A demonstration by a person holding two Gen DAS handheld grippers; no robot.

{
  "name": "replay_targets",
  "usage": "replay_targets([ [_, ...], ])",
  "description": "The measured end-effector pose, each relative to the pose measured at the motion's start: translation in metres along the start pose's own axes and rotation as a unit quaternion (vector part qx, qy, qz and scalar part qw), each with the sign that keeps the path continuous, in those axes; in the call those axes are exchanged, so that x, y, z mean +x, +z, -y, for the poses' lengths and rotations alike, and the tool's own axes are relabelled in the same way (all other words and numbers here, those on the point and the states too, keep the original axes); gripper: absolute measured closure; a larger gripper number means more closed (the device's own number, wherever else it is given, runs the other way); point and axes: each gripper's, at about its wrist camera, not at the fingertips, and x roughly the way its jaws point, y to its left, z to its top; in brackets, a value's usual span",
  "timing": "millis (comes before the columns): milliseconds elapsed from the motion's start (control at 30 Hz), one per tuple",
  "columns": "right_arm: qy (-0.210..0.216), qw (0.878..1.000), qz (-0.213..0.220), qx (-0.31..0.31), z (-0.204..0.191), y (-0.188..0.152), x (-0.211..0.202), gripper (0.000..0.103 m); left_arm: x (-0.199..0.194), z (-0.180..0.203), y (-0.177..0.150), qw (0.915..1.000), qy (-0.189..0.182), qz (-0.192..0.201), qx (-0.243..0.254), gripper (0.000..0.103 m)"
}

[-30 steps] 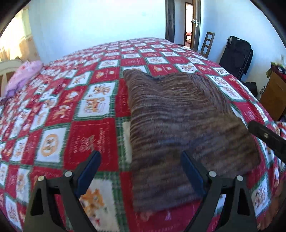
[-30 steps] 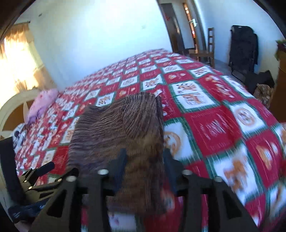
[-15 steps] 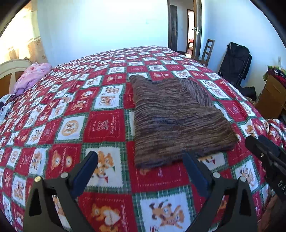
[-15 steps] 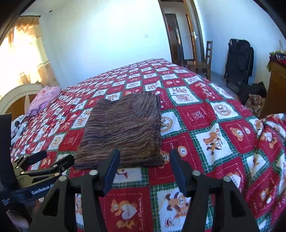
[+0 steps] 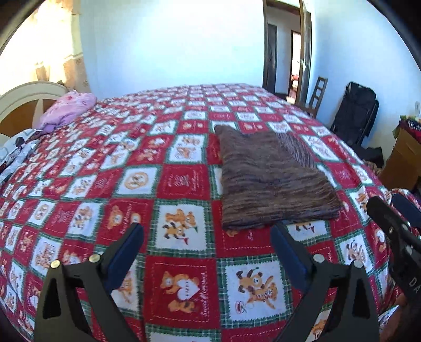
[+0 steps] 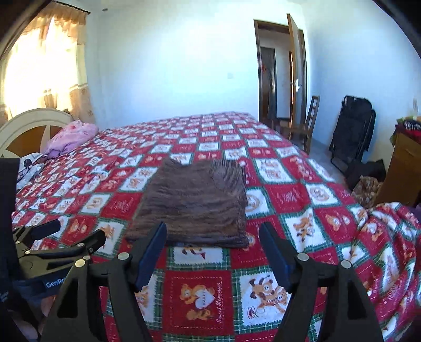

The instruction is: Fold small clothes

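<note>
Both grippers have pulled back from the folded brown sweater (image 5: 273, 181), left gripper (image 5: 208, 252) wide open and empty, right gripper (image 6: 213, 250) just opening with nothing inside, leaving it flat near the bed (image 5: 79, 184) edge because it looks done.

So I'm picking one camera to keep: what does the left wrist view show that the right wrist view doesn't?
Only the left wrist view shows the right gripper from the side. Only the right wrist view shows the left gripper from the side, plus the curtain rod. Both show the folded brown sweater lying free on the patchwork bedspread, the pink pillow, chair and open door.
</note>
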Motion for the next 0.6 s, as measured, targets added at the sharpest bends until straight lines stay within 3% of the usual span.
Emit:
replay_targets([
  [100,-0.003,1.000,0.028,-0.003,-0.007,0.007,-0.018,0.026,-0.017,-0.008,0.003,0.9996,0.002,0.023,-0.013,0.002],
  [167,-0.010,0.999,0.049,-0.005,-0.010,0.012,-0.029,0.017,-0.026,-0.011,0.003,0.9991,0.002,0.038,-0.021,0.001],
  [300,-0.023,0.996,0.085,-0.009,-0.015,0.017,-0.048,0.015,-0.042,-0.014,0.007,0.9976,0.011,0.064,-0.024,0.000],
  [600,-0.025,0.995,0.100,0.007,-0.010,0.021,-0.058,0.015,-0.057,-0.012,0.009,0.9957,0.020,0.087,-0.021,0.000],
])
